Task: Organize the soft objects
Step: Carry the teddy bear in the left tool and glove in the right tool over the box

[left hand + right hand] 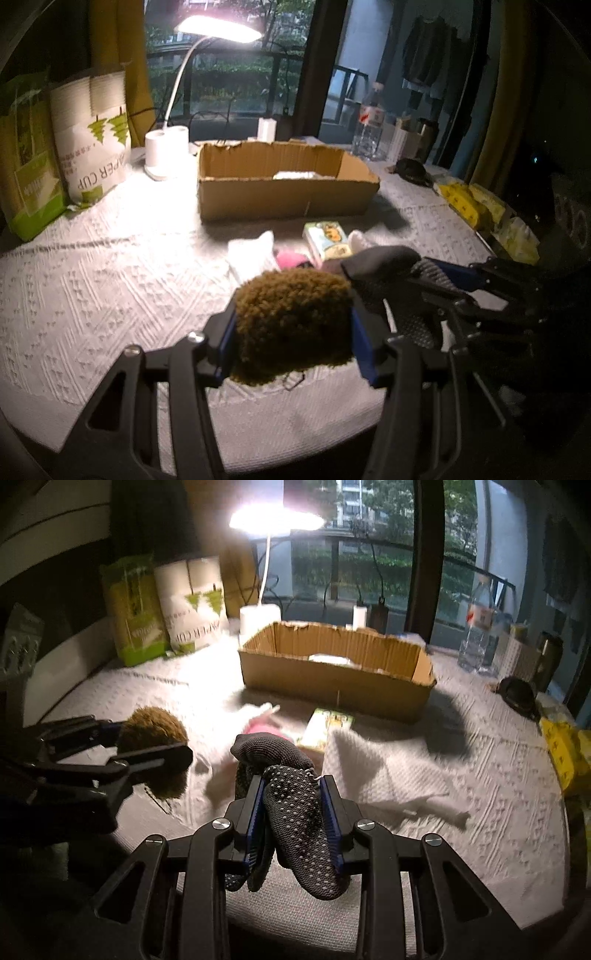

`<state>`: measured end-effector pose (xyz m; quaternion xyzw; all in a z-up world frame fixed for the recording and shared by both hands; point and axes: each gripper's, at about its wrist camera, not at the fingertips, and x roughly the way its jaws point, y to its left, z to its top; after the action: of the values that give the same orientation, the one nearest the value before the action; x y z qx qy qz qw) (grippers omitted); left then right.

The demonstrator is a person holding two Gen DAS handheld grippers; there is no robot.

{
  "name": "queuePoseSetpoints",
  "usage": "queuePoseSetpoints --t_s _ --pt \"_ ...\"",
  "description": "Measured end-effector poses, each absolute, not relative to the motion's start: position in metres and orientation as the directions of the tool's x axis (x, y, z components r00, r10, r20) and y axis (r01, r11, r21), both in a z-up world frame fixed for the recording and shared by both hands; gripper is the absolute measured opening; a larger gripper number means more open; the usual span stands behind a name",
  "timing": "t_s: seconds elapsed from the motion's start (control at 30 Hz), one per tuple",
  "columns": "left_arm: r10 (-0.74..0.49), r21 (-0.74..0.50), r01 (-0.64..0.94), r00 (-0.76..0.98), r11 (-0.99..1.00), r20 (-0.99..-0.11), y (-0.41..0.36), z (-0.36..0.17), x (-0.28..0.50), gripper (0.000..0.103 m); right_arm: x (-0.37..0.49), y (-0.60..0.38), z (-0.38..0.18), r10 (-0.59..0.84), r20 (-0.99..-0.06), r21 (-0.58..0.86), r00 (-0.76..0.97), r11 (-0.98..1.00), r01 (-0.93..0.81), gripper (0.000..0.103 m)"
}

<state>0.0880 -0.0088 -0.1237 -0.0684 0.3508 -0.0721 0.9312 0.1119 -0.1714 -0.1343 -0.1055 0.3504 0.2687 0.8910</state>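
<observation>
Left gripper: black frame, blue pads pressed on both sides of a shaggy olive-brown plush lump, held above the table.
Right gripper: jaws narrowed and clamped on a dark grey knitted sock with pale grip dots, which droops down between them, lifted off the cloth.
Table: white embossed cloth.
Near middle: a white folded cloth, a pink soft item and a small green printed pack lie close together.
Far middle: an open brown cardboard box, something white inside.
Far left: a white bag reading "PAPER CUP".
Lighting: a lit white desk lamp behind the box.
</observation>
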Motion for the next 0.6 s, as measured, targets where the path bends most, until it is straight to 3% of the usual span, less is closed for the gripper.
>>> queuePoseSetpoints --t_s 0.6 --pt "-0.168 -0.155 0.095 0.801 0.983 -0.575 -0.005 -0.088 0.108 0.053 0.128 -0.179 -0.090 0.448 -0.600 0.010 0.663 0.833 -0.553 0.032"
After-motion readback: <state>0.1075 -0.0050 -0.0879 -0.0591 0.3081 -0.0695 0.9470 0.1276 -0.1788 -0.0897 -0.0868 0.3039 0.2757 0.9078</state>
